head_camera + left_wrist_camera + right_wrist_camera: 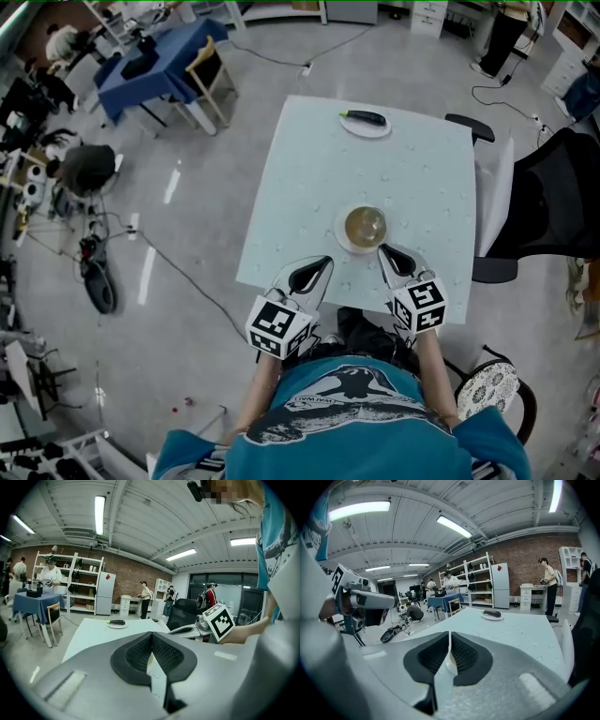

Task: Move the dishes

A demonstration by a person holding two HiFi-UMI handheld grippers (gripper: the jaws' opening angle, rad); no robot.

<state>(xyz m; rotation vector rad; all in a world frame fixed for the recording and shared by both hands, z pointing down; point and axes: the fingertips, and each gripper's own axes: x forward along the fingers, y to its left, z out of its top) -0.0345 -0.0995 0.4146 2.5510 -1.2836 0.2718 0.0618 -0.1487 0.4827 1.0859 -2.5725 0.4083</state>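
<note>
A brownish bowl (365,225) stands on a small white plate (341,236) at the near middle of the pale table (300,187). A second white plate (367,128) with a dark long vegetable (364,117) lies at the far edge; it also shows in the left gripper view (116,624) and the right gripper view (492,615). My right gripper (382,248) (450,633) is shut, its tips at the near right rim of the bowl's plate; a white sliver shows in the slit between its pads. Whether it touches, I cannot tell. My left gripper (325,262) (151,634) is shut and empty, left of the plate.
A black office chair (553,197) stands close to the table's right side, and a patterned stool (487,384) sits near my right elbow. A blue-covered table (155,66) with a wooden chair (211,70) is at the far left. Cables and gear lie on the floor at left (98,272).
</note>
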